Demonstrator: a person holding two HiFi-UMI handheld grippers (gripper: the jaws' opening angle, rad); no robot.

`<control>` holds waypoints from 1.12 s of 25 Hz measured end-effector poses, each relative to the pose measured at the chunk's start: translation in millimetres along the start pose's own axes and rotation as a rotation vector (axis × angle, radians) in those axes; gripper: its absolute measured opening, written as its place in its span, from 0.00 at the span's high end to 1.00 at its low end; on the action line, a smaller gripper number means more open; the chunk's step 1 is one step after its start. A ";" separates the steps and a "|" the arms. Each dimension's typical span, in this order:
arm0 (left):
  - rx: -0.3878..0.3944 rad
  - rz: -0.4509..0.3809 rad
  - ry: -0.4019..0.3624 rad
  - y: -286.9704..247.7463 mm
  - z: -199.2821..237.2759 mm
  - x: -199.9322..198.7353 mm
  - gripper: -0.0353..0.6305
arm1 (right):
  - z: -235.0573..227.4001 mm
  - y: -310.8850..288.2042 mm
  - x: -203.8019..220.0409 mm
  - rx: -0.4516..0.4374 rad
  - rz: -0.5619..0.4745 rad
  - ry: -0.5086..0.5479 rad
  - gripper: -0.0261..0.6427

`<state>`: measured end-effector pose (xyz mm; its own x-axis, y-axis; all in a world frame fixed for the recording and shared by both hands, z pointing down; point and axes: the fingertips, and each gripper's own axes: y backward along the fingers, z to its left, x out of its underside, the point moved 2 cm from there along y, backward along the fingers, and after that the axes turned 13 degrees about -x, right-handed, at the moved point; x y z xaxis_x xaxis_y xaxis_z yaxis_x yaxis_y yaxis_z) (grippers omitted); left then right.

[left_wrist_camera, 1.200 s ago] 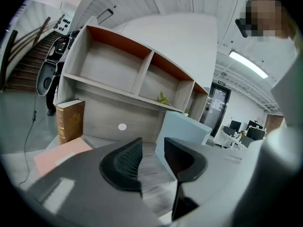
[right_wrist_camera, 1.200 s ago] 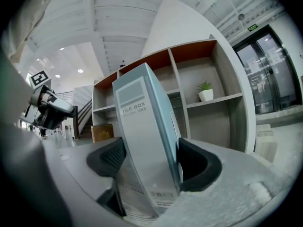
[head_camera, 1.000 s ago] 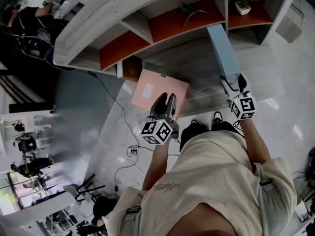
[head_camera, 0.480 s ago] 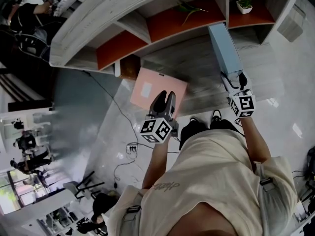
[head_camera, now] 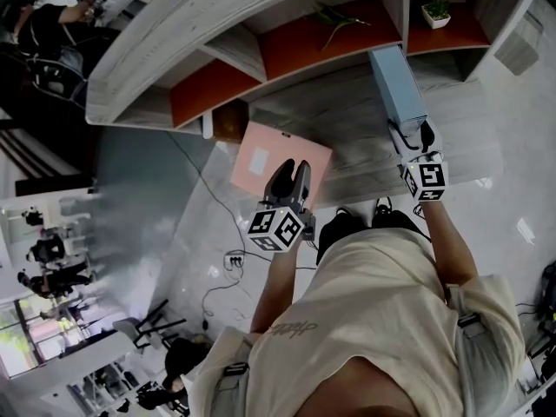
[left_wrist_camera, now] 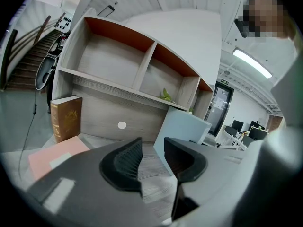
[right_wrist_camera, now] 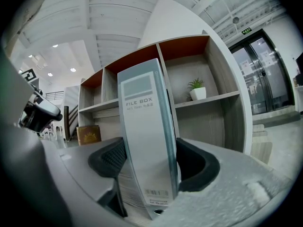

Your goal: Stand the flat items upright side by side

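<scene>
File box [right_wrist_camera: 147, 136] stands upright on desk [head_camera: 347, 115], narrow spine end sitting between jaws of right gripper [head_camera: 413, 133]; both ribbed pads press on its sides, so gripper is pinching it, approx level. From head view, box runs lengthwise from gripper twd shelf unit [head_camera: 217, 20], at desk's right part. Left gripper [left_wrist_camera: 152, 155] jaws spread w/ a gap, only bare desk seen through it, nothing held; it hangs over desk's front edge, just above pink folder [head_camera: 261, 155], which lies flat, well apart from file box. Brown book [left_wrist_camera: 66, 119] upright at desk's far left, against back panel. Writing: spine label reads "FILE BOX" in dark caps; smaller line under it too fine to read; barcode sticker near bottom of spine. Pink folder has white rectangular label, text not legible. Book cover shows gold emblem, no readable title. Materials: box pale blue-grey, smooth, rigid, tall thin slab w/ grey label panel at top. Desk + shelf grey wood-grain, shelf backs orange-red. Pads black, ridged, curved. Small green plant in white pot [right_wrist_camera: 197, 91] in right-hand shelf compartment.
</scene>
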<state>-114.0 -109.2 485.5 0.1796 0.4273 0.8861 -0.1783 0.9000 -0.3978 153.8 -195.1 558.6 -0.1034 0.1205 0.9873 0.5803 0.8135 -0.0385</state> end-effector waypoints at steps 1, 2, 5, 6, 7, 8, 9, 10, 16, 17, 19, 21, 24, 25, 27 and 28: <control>0.000 0.002 -0.001 -1.2 -0.2 -0.6 0.71 | -1.4 -2.0 -0.3 0.001 0.000 -0.001 0.49; -0.001 0.003 -0.002 -2.2 -0.1 -1.1 0.71 | -2.7 -4.0 -0.4 0.002 -0.001 -0.002 0.49; -0.006 0.002 -0.001 -4.0 0.7 -2.7 0.71 | -6.6 -9.6 -1.1 0.004 -0.003 -0.005 0.49; -0.008 0.003 0.000 -4.3 1.0 -3.0 0.71 | -7.9 -11.3 -1.6 0.004 -0.004 -0.006 0.49; -0.010 0.003 0.000 -4.5 1.5 -3.2 0.71 | -9.3 -13.0 -2.2 0.004 -0.005 -0.006 0.49; -0.012 0.003 0.000 -4.7 2.1 -3.3 0.71 | -10.9 -14.7 -2.9 0.005 -0.008 -0.007 0.49; -0.015 0.004 0.000 -4.8 2.9 -3.4 0.71 | -12.6 -16.3 -3.5 0.006 -0.010 -0.008 0.49; -0.018 0.004 0.001 -4.6 3.9 -3.4 0.71 | -14.0 -17.5 -3.9 0.008 -0.011 -0.010 0.49; -0.041 0.005 0.003 -2.2 11.0 -4.3 0.71 | -17.8 -25.3 -4.7 0.011 -0.015 -0.003 0.49; -0.044 0.005 0.004 -2.1 12.1 -4.1 0.71 | -17.7 -25.8 -4.7 0.013 -0.016 -0.002 0.49; -0.048 0.007 0.004 -1.8 13.6 -3.6 0.71 | -17.6 -26.4 -4.9 0.017 -0.013 -0.001 0.49; -0.049 0.008 0.006 -0.6 13.7 -2.3 0.71 | -17.7 -26.3 -4.5 0.017 -0.007 -0.001 0.48; -0.050 0.011 0.009 2.0 12.8 0.7 0.71 | -17.8 -25.6 -4.0 0.012 0.000 -0.006 0.48; -0.051 0.011 0.008 2.6 12.5 1.5 0.71 | -18.0 -25.5 -4.1 0.010 0.000 -0.013 0.47; -0.051 0.012 0.004 3.9 11.4 3.0 0.71 | -18.8 -25.1 -4.3 0.013 0.002 -0.036 0.46; -0.051 0.013 0.002 4.7 10.6 3.9 0.71 | -19.1 -24.2 -4.2 0.019 0.007 -0.044 0.45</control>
<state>-124.4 -104.2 489.6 0.1798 0.4395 0.8801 -0.1310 0.8974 -0.4213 155.6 -226.1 558.4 -0.1355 0.1508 0.9792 0.5660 0.8230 -0.0485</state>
